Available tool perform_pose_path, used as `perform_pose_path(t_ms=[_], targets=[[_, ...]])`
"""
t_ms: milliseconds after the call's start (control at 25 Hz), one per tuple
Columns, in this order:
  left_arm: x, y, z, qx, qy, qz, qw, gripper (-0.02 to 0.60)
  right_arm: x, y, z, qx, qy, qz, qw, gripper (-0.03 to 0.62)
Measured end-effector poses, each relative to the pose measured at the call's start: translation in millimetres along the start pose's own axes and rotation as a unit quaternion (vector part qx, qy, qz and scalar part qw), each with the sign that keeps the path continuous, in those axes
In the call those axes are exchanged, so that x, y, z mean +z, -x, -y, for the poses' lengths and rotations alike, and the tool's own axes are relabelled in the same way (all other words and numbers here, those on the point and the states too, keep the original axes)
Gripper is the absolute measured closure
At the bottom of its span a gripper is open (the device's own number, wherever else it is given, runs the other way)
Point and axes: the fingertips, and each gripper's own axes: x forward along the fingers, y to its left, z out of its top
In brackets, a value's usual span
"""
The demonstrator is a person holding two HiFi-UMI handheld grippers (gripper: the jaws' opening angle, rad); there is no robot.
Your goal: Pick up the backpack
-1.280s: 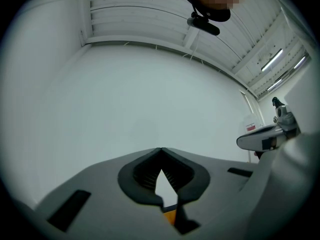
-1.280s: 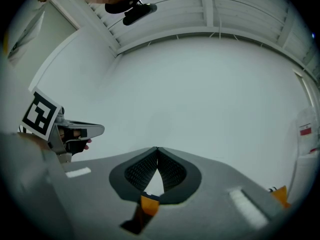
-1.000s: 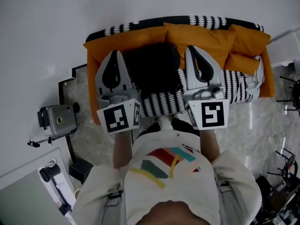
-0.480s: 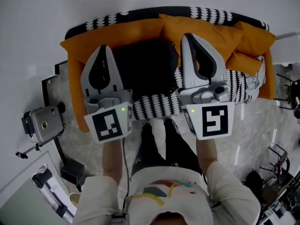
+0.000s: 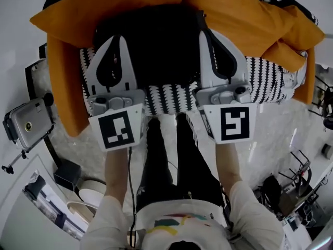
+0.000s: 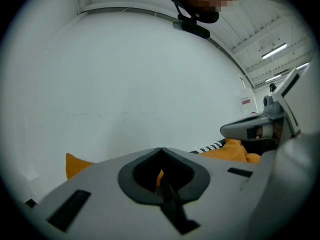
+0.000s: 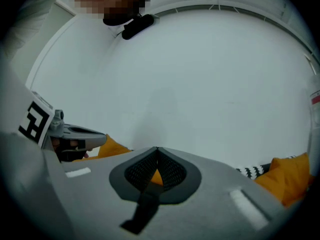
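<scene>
Lowered since before, left gripper (image 5: 115, 39) and right gripper (image 5: 206, 34) flank soft black backpack (image 5: 156, 46), fingers (image 5: 98, 69) pressed together.

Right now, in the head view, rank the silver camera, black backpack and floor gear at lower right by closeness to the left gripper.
1. Black backpack: just beside the left gripper, on its right.
2. Silver camera: off to its left, lower in the view.
3. Floor gear: far lower right.
</scene>
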Motion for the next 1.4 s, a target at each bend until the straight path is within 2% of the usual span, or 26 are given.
perform_pose_path(t_ms=[240, 400, 520, 600, 720, 960, 1120, 1160, 1200, 1240, 1280, 1400], targets=[[-47.7, 6.8, 12.6, -0.007, 0.025, -0.012, 0.9996, 0.566, -72.7, 16.6, -17.9, -0.011, -0.043, -0.041, 0.998, 0.589], [-81.8, 15.3, 30.5, -0.037, 0.022, -0.046, 0.998, 0.566, -106.4, 25.4, -36.6, -0.002, -0.03, -0.061, 0.998, 0.589], [-107.2, 20.9, 45.6, -0.043, 0.029, -0.073, 0.996, 0.566, -132.5, 33.0, -36.9, 0.002, -0.034, -0.087, 0.996, 0.589], [-116.7, 26.2, 42.6, -0.031, 0.045, -0.077, 0.9956, 0.566, -141.1, 35.7, -40.1, 0.001, -0.036, -0.095, 0.995, 0.589], [-117.0, 29.9, 31.1, -0.001, 0.062, -0.059, 0.9963, 0.565, -149.4, 38.8, -43.8, 0.004, -0.042, -0.105, 0.994, 0.589], [-123.9, 25.1, 29.8, 0.018, 0.073, -0.061, 0.9953, 0.565, -159.2, 38.0, -27.7, -0.009, -0.046, -0.118, 0.992, 0.589], [-125.4, 25.9, 9.7, 0.06, 0.047, -0.051, 0.9958, 0.563, -164.9, 34.9, -11.7, -0.033, -0.05, -0.129, 0.99, 0.588], [-126.3, 24.7, 3.4, 0.067, 0.047, -0.051, 0.9954, 0.555, -167.1, 33.1, -8.3, -0.034, -0.055, -0.135, 0.989, 0.577], [-127.9, 22.1, -3.1, 0.071, 0.053, -0.051, 0.9947, 0.509, -169.7, 30.6, -4.5, -0.035, -0.061, -0.141, 0.987, 0.471], [-130.1, 18.9, -9.5, 0.074, 0.064, -0.052, 0.9938, 0.418, -172.7, 28.1, 0.3, -0.04, -0.068, -0.147, 0.986, 0.403], [-133.1, 16.3, -15.8, 0.078, 0.073, -0.053, 0.9929, 0.368, -176.0, 26.1, 5.3, -0.046, -0.073, -0.152, 0.984, 0.37], [-149.6, 12.9, -29.6, 0.077, 0.092, -0.063, 0.9908, 0.311, -188.6, 23.3, 16.2, -0.062, -0.101, -0.169, 0.978, 0.286]])
